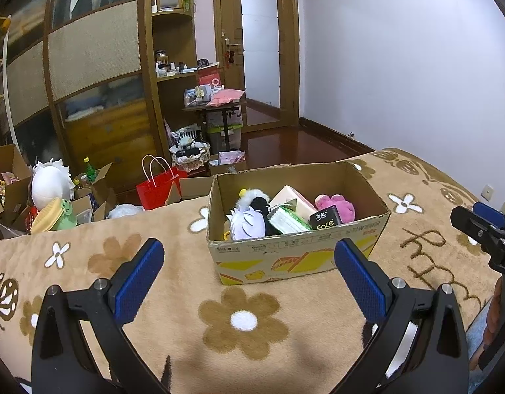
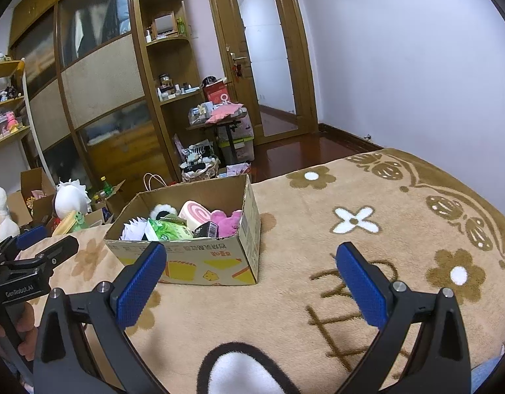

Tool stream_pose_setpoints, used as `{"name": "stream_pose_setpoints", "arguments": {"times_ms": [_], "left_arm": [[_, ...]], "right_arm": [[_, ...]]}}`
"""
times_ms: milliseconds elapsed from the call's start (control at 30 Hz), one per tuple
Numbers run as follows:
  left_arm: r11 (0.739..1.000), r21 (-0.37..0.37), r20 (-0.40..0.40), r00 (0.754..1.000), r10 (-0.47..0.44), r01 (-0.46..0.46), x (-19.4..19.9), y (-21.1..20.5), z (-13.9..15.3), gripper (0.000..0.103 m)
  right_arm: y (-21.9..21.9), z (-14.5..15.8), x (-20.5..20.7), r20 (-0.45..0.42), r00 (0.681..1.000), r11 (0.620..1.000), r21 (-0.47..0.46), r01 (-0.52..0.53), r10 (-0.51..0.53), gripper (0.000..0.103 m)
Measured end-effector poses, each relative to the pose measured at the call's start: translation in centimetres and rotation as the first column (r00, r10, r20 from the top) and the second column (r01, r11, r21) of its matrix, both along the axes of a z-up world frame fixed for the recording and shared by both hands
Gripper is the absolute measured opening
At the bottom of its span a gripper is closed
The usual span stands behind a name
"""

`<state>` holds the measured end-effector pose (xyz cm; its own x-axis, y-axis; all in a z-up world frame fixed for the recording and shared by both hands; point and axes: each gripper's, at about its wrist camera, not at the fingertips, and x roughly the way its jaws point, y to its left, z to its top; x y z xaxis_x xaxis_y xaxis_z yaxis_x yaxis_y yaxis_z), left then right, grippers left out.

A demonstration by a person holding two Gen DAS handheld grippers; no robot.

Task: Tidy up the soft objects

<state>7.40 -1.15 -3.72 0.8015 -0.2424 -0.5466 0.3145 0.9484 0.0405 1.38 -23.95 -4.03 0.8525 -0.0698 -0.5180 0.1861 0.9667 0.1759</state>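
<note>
An open cardboard box [image 1: 285, 259] stands on the beige flowered blanket [image 1: 173, 262]; it also shows in the right wrist view [image 2: 199, 262]. Inside lie a white spiky plush [image 1: 247, 221], a black-and-white plush [image 1: 257, 200], a pink plush [image 1: 339, 205], a pink swirl roll cushion [image 2: 196, 215], a green tissue pack [image 2: 168, 229] and a black tissue pack [image 1: 326, 218]. My left gripper [image 1: 249, 279] is open and empty, just in front of the box. My right gripper [image 2: 250, 282] is open and empty, to the box's front right.
Beyond the bed's far edge, the floor holds a red paper bag [image 1: 158, 187], open cartons and a white plush [image 1: 50, 182]. A wardrobe [image 1: 98, 65], a cluttered small table [image 1: 216, 101] and a door [image 1: 260, 49] stand behind. A white wall [image 1: 400, 59] is at right.
</note>
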Motion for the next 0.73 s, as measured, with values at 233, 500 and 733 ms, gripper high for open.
{"name": "stream_pose_setpoints", "arguments": {"times_ms": [233, 500, 733], "left_arm": [[1.000, 0.000, -0.001, 1.000, 0.002, -0.002, -0.03, -0.11, 0.00, 0.103], [1.000, 0.007, 0.006, 1.000, 0.001, -0.001, -0.17, -0.22, -0.05, 0.103], [1.000, 0.008, 0.006, 1.000, -0.002, 0.002, -0.39, -0.37, -0.22, 0.103]], "right_arm": [[0.04, 0.08, -0.04, 0.001, 1.000, 1.000, 0.000, 0.000, 0.000, 0.103], [0.00, 0.06, -0.01, 0.002, 1.000, 1.000, 0.000, -0.002, 0.002, 0.103], [0.00, 0.05, -0.04, 0.001, 1.000, 1.000, 0.000, -0.001, 0.001, 0.103]]}}
